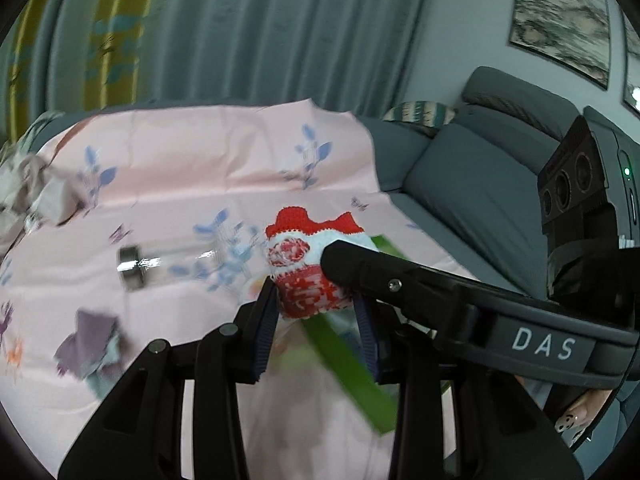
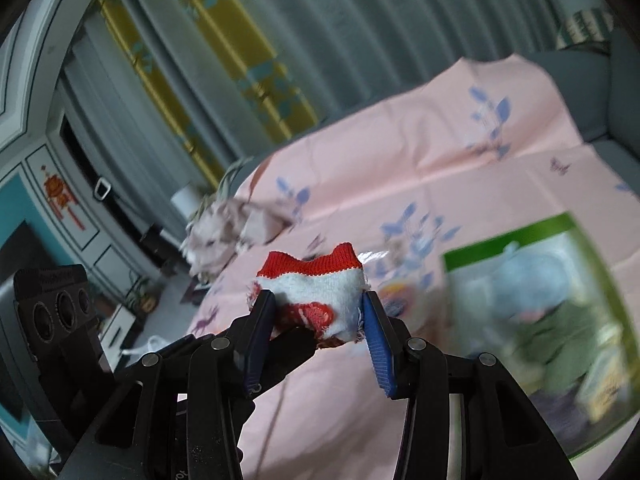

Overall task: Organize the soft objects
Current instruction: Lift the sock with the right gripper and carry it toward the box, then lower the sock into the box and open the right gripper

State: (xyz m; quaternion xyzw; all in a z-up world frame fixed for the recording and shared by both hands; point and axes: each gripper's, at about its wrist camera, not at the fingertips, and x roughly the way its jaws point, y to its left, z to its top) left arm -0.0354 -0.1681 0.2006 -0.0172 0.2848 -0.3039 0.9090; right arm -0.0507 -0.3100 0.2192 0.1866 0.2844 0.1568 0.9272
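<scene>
Sock: a small red and white knitted sock was held up above the pink sheet, pinched from two sides at once
Left hand-held gripper: its blue pads were squeezed onto the lower part of the sock
Right hand-held gripper: its pads were pressed on both sides of the sock's white part, with the red cuff sticking up
Only the left view showed: the right tool crossing in from the right with white letters on it, a shiny metal thing on the sheet, a purple cloth, and a grey sofa
Only the right view showed: a green-edged packet lying flat on the sheet, and a blue cabinet far to the left
Both views showed: a crumpled pale cloth at the sheet's far edge, and grey curtains behind; much was blurred
</scene>
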